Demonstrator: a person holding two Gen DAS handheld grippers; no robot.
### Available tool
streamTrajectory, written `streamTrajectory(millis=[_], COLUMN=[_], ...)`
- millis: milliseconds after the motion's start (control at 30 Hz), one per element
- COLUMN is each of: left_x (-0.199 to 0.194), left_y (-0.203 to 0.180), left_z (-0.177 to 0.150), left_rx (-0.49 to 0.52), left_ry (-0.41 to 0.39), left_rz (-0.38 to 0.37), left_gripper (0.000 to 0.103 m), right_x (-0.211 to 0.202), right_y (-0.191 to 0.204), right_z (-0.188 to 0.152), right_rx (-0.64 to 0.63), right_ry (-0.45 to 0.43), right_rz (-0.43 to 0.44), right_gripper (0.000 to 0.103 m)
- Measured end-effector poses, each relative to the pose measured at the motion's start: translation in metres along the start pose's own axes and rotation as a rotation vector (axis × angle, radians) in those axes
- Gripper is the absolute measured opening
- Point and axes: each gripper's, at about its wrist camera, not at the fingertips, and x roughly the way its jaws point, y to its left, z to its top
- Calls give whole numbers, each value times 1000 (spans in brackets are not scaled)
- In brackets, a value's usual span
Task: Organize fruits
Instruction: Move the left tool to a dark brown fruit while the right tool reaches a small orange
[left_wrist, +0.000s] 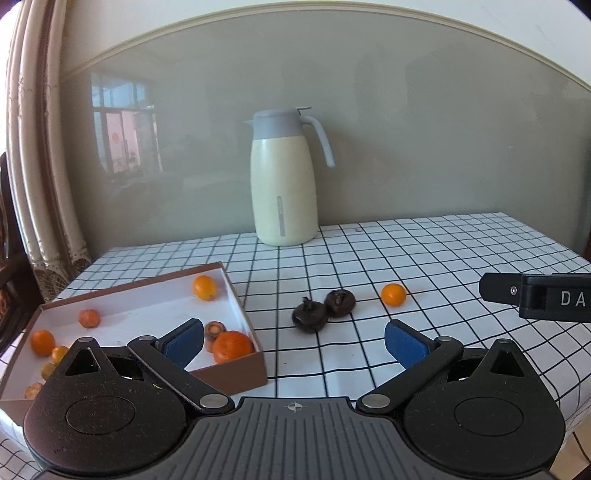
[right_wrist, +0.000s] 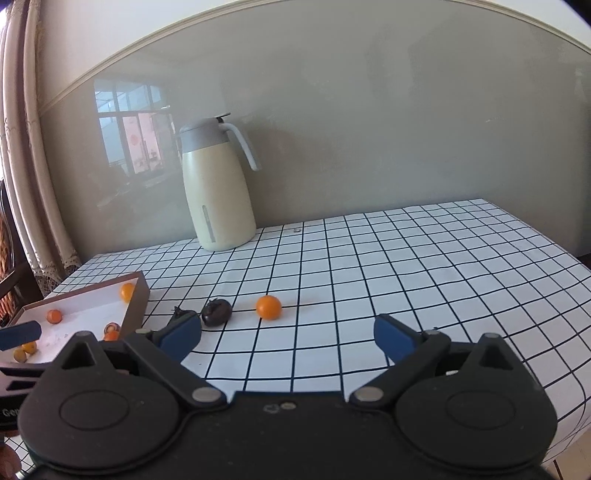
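Observation:
A brown box (left_wrist: 236, 376) with a white inside sits at the left and holds several small orange fruits, the largest (left_wrist: 232, 346) near its front right corner. Two dark brown fruits (left_wrist: 310, 315) (left_wrist: 340, 302) lie side by side on the checked cloth, with a loose orange fruit (left_wrist: 393, 294) to their right. My left gripper (left_wrist: 294, 341) is open and empty, just short of the dark fruits. My right gripper (right_wrist: 287, 338) is open and empty too, short of the loose orange fruit (right_wrist: 269, 307); one dark fruit (right_wrist: 217, 312) lies beside its left finger, the other is partly hidden.
A cream thermos jug (left_wrist: 282, 184) with a grey lid stands at the back by the wall. The right gripper's body (left_wrist: 539, 295) juts in from the right edge of the left wrist view. The checked tablecloth (right_wrist: 424, 266) stretches to the right. Curtains (left_wrist: 33, 147) hang at the left.

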Motion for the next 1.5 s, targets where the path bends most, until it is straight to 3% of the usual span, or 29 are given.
streamTrajectory(millis=[767,1433,1500], left_x=[44,96,100], left_y=[-36,-30,-29], left_z=[-4,1,1], left_rx=[28,-13,-15], left_ry=[36,48,47], left_rz=[-52,-10,-8], left_gripper=[103,103,97], right_x=[20,66,73], right_y=[-24,-20,-18], right_z=[-2,2,3], right_rx=[39,54,53], right_ry=[16,32,37], right_rz=[-28,-1,6], right_gripper=[93,90,87])
